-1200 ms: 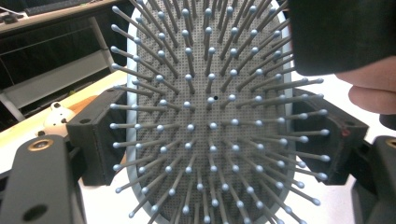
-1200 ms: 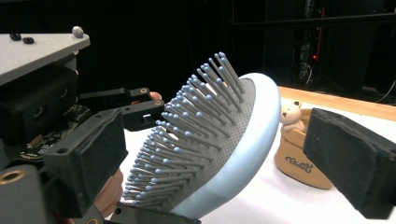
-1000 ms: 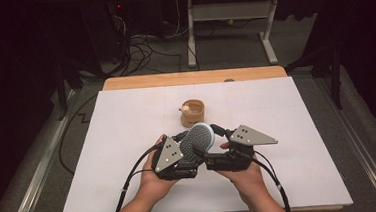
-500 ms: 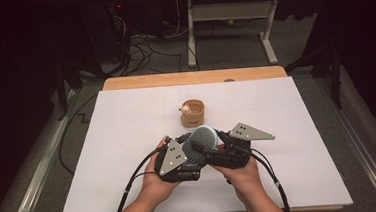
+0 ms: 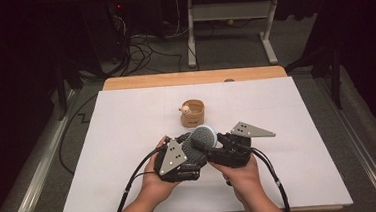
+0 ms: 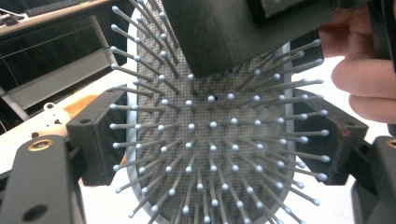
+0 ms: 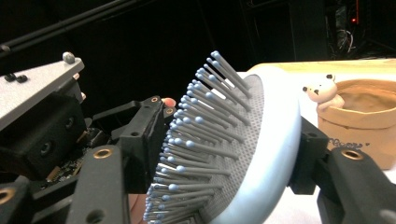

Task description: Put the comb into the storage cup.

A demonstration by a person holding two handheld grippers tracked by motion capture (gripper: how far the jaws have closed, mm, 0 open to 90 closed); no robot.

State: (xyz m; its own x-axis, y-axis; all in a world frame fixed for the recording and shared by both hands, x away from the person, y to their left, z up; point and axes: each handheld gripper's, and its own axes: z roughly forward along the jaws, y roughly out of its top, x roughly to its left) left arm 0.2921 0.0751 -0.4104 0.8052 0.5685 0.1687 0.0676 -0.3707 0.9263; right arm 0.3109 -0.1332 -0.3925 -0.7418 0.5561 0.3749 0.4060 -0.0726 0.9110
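Your hands sit side by side at the desk's [image 5: 128, 140] 6 o'clock edge. Your left gripper [image 6: 210, 140] clenches the brush [image 6: 210, 154] across its width. Your right gripper's [image 7: 219, 154] jaws have just been closing, bristles and back between them; contact unclear. Cup [image 5: 192, 113] at 12 o'clock, open desk around.

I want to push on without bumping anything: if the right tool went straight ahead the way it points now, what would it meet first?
The hairbrush already sits between the right tool jaws. Beyond it, probably the left tool, close behind the bristles. The tan cup lies off to one side, though depth is hard to judge.
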